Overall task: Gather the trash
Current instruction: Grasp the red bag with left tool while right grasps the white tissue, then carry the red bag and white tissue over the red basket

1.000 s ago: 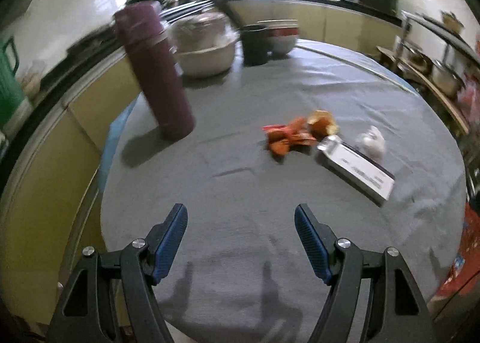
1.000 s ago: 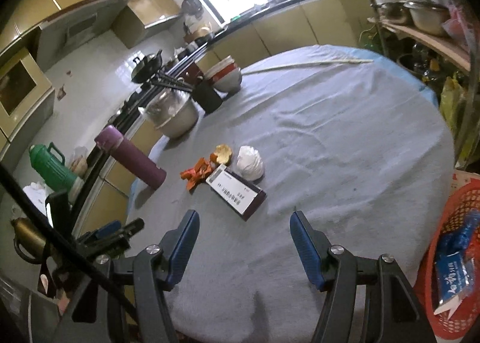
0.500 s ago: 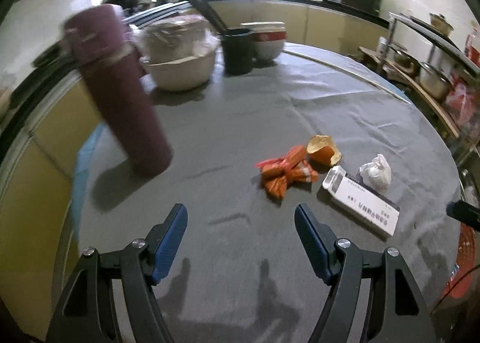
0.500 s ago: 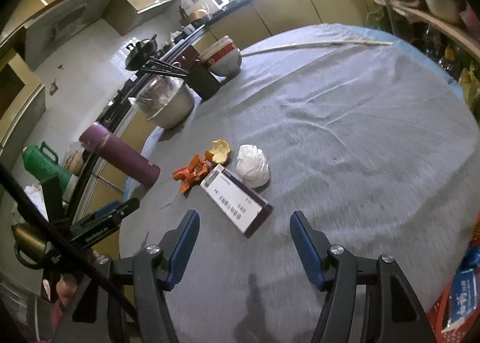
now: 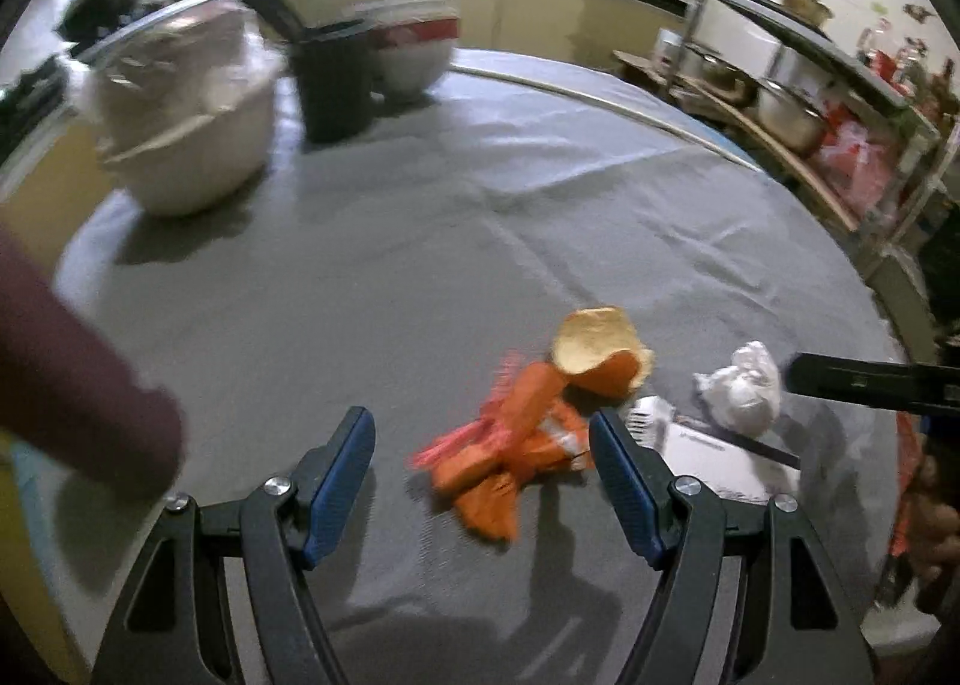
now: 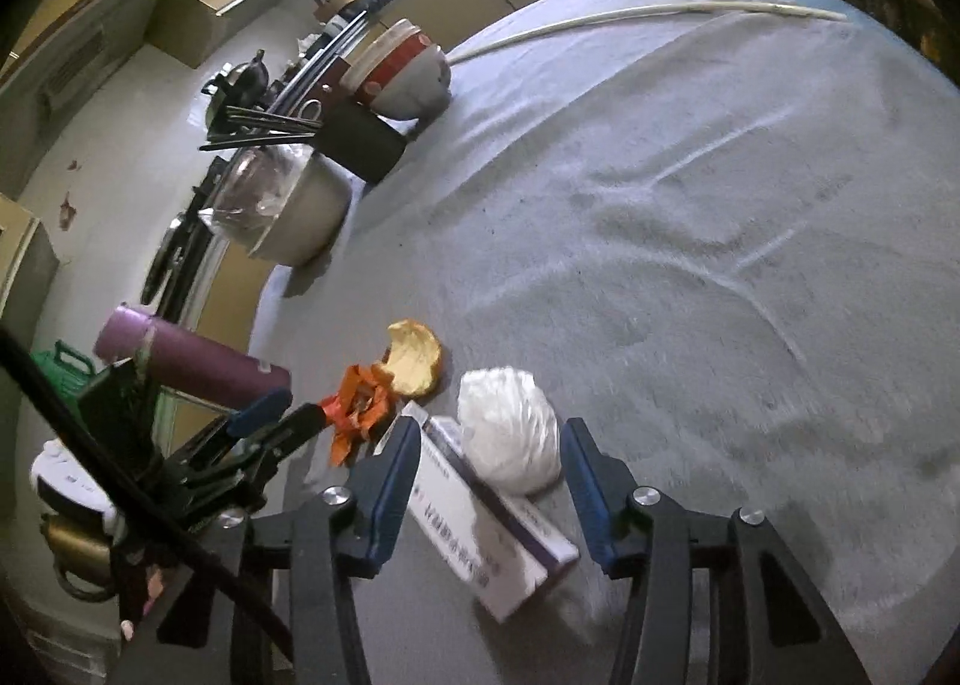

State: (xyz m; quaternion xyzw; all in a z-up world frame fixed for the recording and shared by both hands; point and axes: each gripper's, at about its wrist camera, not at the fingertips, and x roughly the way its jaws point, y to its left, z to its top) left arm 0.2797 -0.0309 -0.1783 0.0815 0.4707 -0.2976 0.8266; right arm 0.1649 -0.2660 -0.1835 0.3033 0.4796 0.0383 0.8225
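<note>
Trash lies on the grey tablecloth (image 5: 372, 289): a crumpled orange wrapper (image 5: 510, 445) (image 6: 357, 412), an orange peel (image 5: 600, 358) (image 6: 413, 358), a white tissue ball (image 5: 744, 388) (image 6: 510, 436) and a white-and-purple carton (image 5: 720, 460) (image 6: 486, 523). My left gripper (image 5: 483, 472) is open, its fingers either side of the wrapper, just above the cloth. My right gripper (image 6: 487, 481) is open, straddling the tissue ball and the carton's near part. The left gripper also shows in the right wrist view (image 6: 270, 427).
A maroon flask (image 6: 192, 364) (image 5: 72, 379) stands left of the trash. A covered white bowl (image 5: 186, 127) (image 6: 282, 205), a black utensil holder (image 5: 333, 79) (image 6: 360, 139) and stacked bowls (image 5: 414, 49) (image 6: 402, 73) stand at the far edge. A shelf with pots (image 5: 786, 109) is at right.
Both grippers have moved forward and down toward the trash. The left now frames the wrapper, the right frames the tissue and carton. Both stay open.
</note>
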